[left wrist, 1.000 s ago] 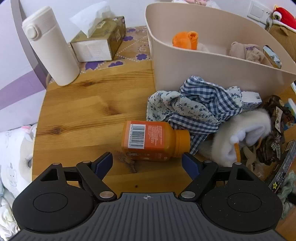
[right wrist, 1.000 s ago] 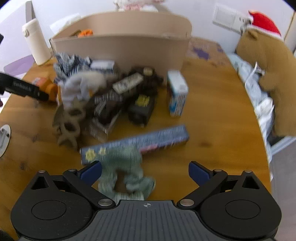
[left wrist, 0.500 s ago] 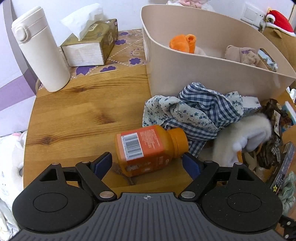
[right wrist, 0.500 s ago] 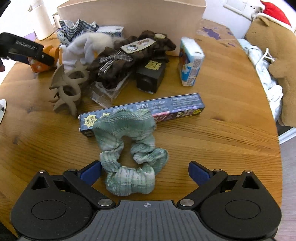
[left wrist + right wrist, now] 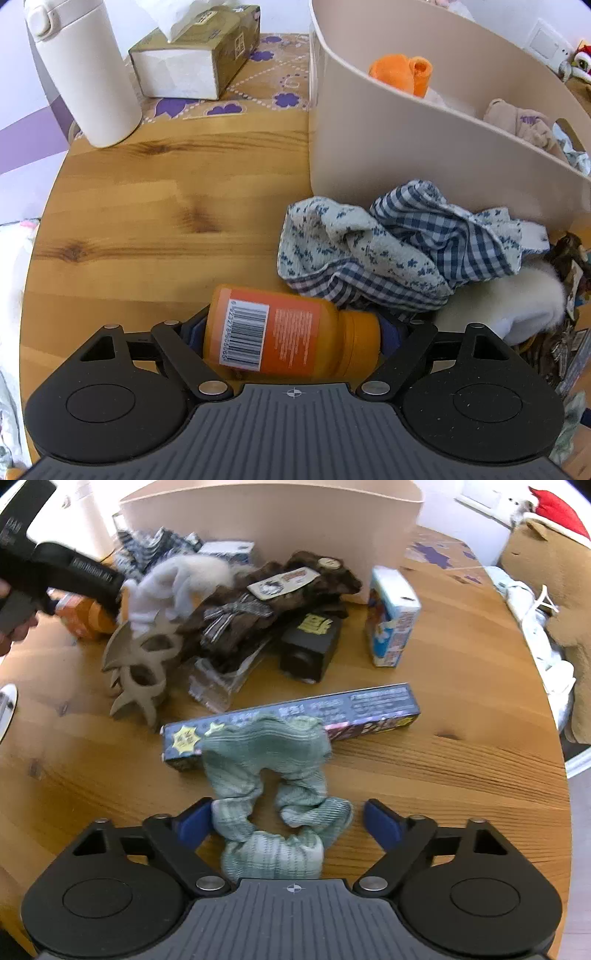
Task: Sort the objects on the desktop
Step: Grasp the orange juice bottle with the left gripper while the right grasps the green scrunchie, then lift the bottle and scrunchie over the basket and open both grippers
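Left gripper [image 5: 293,332]: the orange plastic bottle with a barcode label [image 5: 284,332] lies on its side across the gap, base at the left blue pad, cap at the right one. Pads look to be touching both ends, but the bottle hides the contact faces, so can't confirm whether it's gripped. Bottle sits on the round wooden table [image 5: 155,206], just in front of a crumpled blue-and-white checked and floral cloth [image 5: 399,251]. Behind the cloth stands a beige plastic storage bin [image 5: 406,147] with an orange fabric item [image 5: 402,72] inside. Far left: white insulated flask [image 5: 85,70], upright, next to a gold tissue box [image 5: 195,55].

Right gripper [image 5: 288,819]: jaws closing, with a pale green plaid fabric scrunchie [image 5: 269,794] between them. Left pad meets the fabric; right pad has a clear gap, so no grip yet. Scrunchie's far edge overlaps a long dark blue printed carton [image 5: 373,709] lying flat. Beyond it: tan claw hair clip [image 5: 138,668], brown furry item with a card tag [image 5: 273,598], small black box [image 5: 310,646], upright blue-and-white carton [image 5: 391,616].
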Tool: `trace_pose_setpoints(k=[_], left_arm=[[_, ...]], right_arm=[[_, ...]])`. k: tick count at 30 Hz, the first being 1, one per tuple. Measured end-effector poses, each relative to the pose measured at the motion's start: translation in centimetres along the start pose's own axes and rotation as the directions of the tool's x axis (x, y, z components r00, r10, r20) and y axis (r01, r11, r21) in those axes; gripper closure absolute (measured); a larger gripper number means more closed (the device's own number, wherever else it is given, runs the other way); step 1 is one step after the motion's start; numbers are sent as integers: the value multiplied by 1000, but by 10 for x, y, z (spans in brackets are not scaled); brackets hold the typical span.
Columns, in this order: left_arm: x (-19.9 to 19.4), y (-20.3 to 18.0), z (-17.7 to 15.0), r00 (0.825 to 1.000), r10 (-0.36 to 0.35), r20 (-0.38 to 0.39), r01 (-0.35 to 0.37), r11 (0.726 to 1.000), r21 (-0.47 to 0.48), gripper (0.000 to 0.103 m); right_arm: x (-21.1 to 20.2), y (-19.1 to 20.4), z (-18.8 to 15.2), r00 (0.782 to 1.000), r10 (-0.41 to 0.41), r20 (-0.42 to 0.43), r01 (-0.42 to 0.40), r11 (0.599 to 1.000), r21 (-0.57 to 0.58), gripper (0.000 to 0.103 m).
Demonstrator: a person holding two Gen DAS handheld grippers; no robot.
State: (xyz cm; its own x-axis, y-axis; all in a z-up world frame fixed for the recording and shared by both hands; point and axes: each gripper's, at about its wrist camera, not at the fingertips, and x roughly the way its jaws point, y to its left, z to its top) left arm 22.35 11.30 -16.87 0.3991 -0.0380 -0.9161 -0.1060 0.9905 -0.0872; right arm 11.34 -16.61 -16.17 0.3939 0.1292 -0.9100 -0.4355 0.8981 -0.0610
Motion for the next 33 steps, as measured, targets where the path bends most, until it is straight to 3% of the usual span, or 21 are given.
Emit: trace_pose_setpoints(k=[5, 9, 20, 33], left_arm=[[-2, 3, -6, 1000, -1, 6, 1, 1000, 19, 19], [-3, 1, -9, 999, -5, 51, 1, 996, 88, 21], [-15, 0, -19, 997, 43, 64, -52, 988, 144, 21], [-69, -3, -24, 990, -3, 138, -23, 983, 183, 21]], right_arm=[[-4, -3, 3, 1000, 12, 8, -12, 1000, -9, 43], [-7, -5, 5, 1000, 22, 1, -22, 1000, -14, 77], [-20, -22, 11, 994, 96, 48, -99, 993, 61, 81], [-56, -43, 39, 981, 112, 157, -119, 992, 40, 81]])
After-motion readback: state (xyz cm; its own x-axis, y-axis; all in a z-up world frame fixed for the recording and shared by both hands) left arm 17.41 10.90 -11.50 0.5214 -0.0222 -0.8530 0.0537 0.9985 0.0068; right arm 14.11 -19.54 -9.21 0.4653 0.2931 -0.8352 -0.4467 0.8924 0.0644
